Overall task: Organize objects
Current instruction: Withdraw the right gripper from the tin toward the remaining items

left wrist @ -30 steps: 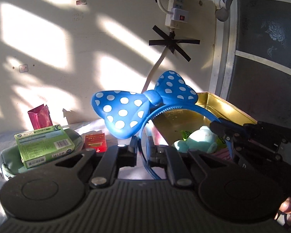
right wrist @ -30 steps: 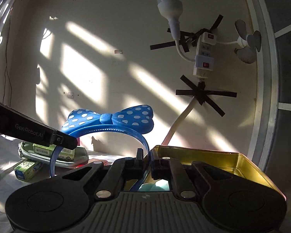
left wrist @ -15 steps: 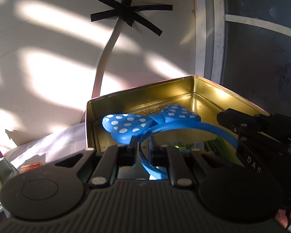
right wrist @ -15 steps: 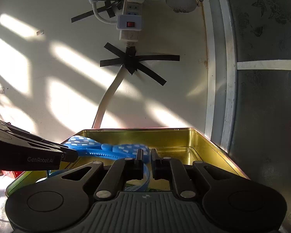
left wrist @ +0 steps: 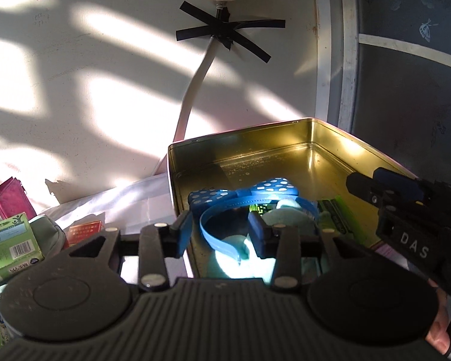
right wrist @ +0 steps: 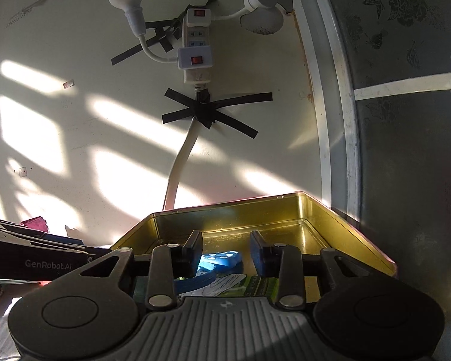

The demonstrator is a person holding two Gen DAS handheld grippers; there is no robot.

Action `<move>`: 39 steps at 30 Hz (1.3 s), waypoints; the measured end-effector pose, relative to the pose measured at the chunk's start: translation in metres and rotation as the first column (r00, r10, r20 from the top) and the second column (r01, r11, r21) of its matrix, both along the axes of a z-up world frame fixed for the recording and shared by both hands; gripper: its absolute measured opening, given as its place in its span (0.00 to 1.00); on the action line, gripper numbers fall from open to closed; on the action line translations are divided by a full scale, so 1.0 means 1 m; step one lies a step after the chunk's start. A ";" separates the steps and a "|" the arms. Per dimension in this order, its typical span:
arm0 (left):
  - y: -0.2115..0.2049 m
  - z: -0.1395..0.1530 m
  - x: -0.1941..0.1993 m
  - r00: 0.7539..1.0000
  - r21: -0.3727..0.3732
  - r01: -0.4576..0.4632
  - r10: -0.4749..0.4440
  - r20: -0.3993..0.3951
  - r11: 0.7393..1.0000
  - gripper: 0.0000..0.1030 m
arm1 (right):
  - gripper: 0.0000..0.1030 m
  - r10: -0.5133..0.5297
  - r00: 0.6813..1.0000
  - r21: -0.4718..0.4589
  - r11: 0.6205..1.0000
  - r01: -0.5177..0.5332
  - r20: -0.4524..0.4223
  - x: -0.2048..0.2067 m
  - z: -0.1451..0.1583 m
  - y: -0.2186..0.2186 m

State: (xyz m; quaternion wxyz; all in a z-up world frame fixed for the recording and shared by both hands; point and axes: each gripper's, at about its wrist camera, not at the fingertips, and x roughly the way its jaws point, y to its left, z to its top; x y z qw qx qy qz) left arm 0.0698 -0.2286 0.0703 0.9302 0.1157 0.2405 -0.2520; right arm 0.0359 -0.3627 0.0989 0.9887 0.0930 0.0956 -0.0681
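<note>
A blue headband with a white-dotted bow (left wrist: 249, 198) lies inside the gold tin box (left wrist: 330, 150), resting on a pale plush toy (left wrist: 282, 216) and green packets. My left gripper (left wrist: 221, 234) is open just above the band's near end, touching nothing. My right gripper (right wrist: 225, 251) is open over the tin (right wrist: 330, 216), with the headband (right wrist: 222, 260) below and between its fingers. The right gripper also shows at the right of the left wrist view (left wrist: 406, 210).
Left of the tin stand a green box (left wrist: 6, 246) on a grey pouch, a small red box (left wrist: 84, 231) and a maroon box (left wrist: 9, 200). A taped power strip and cable (right wrist: 195, 60) hang on the wall behind. A window frame (right wrist: 345, 120) is at the right.
Both grippers lowered the headband into the tin, then opened and let it go. The band now lies flat on the things in the tin.
</note>
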 end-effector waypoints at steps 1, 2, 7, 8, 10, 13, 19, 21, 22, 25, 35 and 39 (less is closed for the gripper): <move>0.005 -0.001 -0.004 1.000 -0.001 0.001 -0.001 -0.006 1.000 0.42 | 0.29 0.003 1.000 0.016 1.000 -0.003 0.002 -0.007 0.000 0.002; 0.011 -0.002 -0.009 1.000 0.000 0.001 -0.001 -0.014 1.000 0.42 | 0.29 0.006 1.000 0.031 1.000 -0.006 0.004 -0.014 0.000 0.004; 0.037 -0.015 -0.027 0.999 0.021 -0.010 0.011 -0.045 1.000 0.42 | 0.29 0.025 1.000 0.080 0.996 -0.024 -0.004 -0.044 -0.002 0.019; 0.043 -0.019 -0.031 0.999 0.027 -0.013 0.015 -0.049 1.000 0.42 | 0.29 0.030 1.000 0.082 0.996 -0.029 -0.010 -0.047 -0.002 0.022; 0.053 -0.025 -0.036 0.998 0.034 -0.023 0.024 -0.055 0.999 0.42 | 0.29 0.041 0.999 0.085 0.996 -0.039 -0.020 -0.054 -0.002 0.029; 0.068 -0.032 -0.040 0.997 0.038 -0.047 0.050 -0.066 0.998 0.42 | 0.29 0.059 0.998 0.082 0.995 -0.056 -0.036 -0.058 -0.001 0.039; 0.100 -0.042 -0.043 0.990 0.025 -0.112 0.114 -0.086 0.993 0.42 | 0.29 0.117 0.990 0.050 0.992 -0.113 -0.085 -0.060 -0.005 0.072; 0.112 -0.045 -0.043 0.986 0.020 -0.137 0.138 -0.094 0.990 0.42 | 0.29 0.142 0.984 0.045 0.989 -0.138 -0.104 -0.058 -0.007 0.082; 0.118 -0.047 -0.043 0.984 0.019 -0.148 0.149 -0.097 0.989 0.42 | 0.29 0.151 0.982 0.039 0.988 -0.147 -0.112 -0.057 -0.008 0.088; 0.136 -0.054 -0.042 0.978 0.019 -0.183 0.184 -0.100 0.983 0.42 | 0.29 0.175 0.976 0.021 0.985 -0.173 -0.132 -0.054 -0.009 0.103; 0.190 -0.073 -0.033 0.945 0.032 -0.311 0.313 -0.096 0.950 0.42 | 0.29 0.264 0.943 -0.002 0.963 -0.270 -0.203 -0.039 -0.020 0.150; 0.206 -0.079 -0.031 0.933 0.037 -0.348 0.350 -0.078 0.937 0.44 | 0.29 0.300 0.924 -0.005 0.951 -0.310 -0.239 -0.031 -0.027 0.166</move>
